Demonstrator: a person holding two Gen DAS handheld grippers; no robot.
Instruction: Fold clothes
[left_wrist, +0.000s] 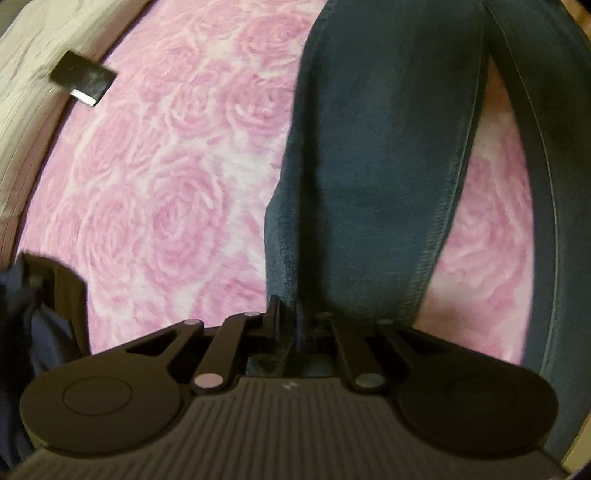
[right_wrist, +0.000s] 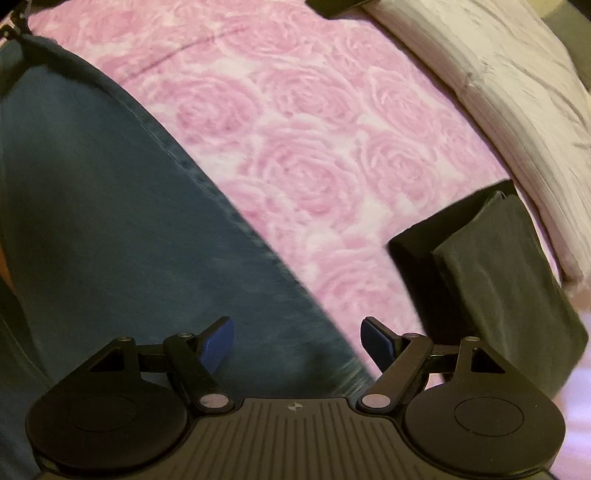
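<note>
A pair of blue jeans (left_wrist: 373, 147) lies on a pink rose-patterned blanket (left_wrist: 166, 177). In the left wrist view, my left gripper (left_wrist: 291, 317) is shut on the near end of one jeans leg, which stretches away from it; the second leg (left_wrist: 554, 184) curves along the right edge. In the right wrist view, my right gripper (right_wrist: 297, 341) is open, its blue pads (right_wrist: 218, 345) spread above the jeans fabric (right_wrist: 110, 221), holding nothing.
A folded dark garment (right_wrist: 491, 280) lies on the blanket at the right of the right wrist view, and shows at the lower left of the left wrist view (left_wrist: 48, 314). A white pillow (right_wrist: 498, 92) runs along the blanket's edge. A dark flat phone-like object (left_wrist: 83, 77) rests by it.
</note>
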